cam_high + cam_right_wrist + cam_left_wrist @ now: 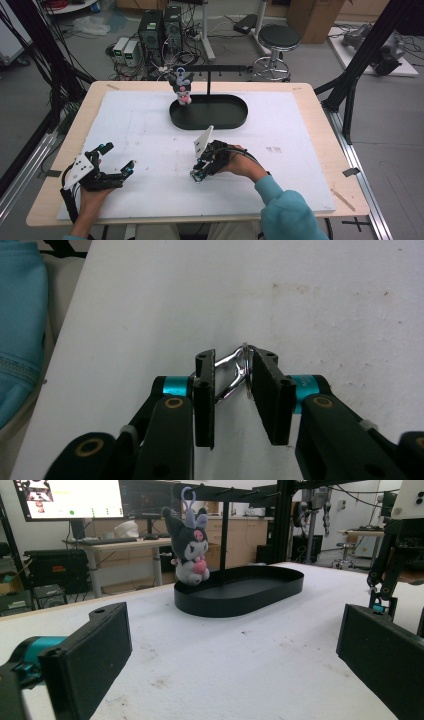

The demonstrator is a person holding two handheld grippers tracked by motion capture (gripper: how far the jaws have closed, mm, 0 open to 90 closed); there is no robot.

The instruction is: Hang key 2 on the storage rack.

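Right gripper view: fingers [270,390] pinch a silver carabiner clip [231,374], its long axis slanting across between them.

- The right gripper [233,375] had black jaws, teal collars and brass-coloured rivets.
- The left gripper [102,167] carried a white three-cornered plate.
- The sleeve [287,212] was teal.

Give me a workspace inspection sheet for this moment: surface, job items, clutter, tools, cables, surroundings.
Surface: white mat on a wooden table, lightly scuffed.
Job's things: metal carabiner with ring lying on the mat; plush toy hanging over the black tray on the stand.
Clutter: nothing seen.
Grippers: right tool shut on the carabiner; left tool open, nothing between its jaws.
Cables: one trails from the left tool.
Surroundings: stool, computers and floor wiring behind the table.
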